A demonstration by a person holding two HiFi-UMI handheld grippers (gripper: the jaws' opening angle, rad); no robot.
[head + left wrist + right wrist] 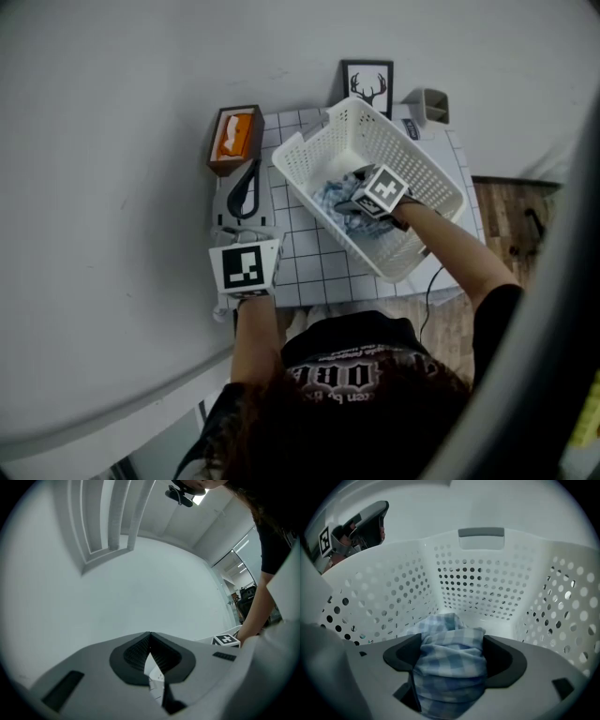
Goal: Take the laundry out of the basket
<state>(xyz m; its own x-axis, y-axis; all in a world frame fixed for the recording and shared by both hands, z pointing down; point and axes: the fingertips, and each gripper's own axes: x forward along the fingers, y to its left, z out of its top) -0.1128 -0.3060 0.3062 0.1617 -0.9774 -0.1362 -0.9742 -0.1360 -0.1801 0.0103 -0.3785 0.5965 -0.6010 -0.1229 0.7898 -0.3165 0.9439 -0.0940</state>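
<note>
**Head view.** The white basket [427, 173] sits on the gridded table [309, 258]. The only laundry I can see, a blue checked cloth [336, 199], lies on the basket's floor. No laundry lies outside the basket, so I judge the task barely begun. My right gripper [354, 210] is down inside the basket. Its forearm reaches in over the near rim, and it points steeply down onto the cloth. My left gripper [251, 173] hangs outside the basket, just beside its left wall and roughly level above the table.

**Left gripper view.** The jaws are closed together and aimed at a bare wall, away from the basket. A pale sliver shows low in the seam between them; I cannot tell what it is.

**Right gripper view.** The jaws stand wide apart with the cloth bunched between them, and the basket's perforated far wall shows beyond. The pads flank the cloth but, as I read it, have not yet clamped it. Closing and lifting it out are left to do.
</note>
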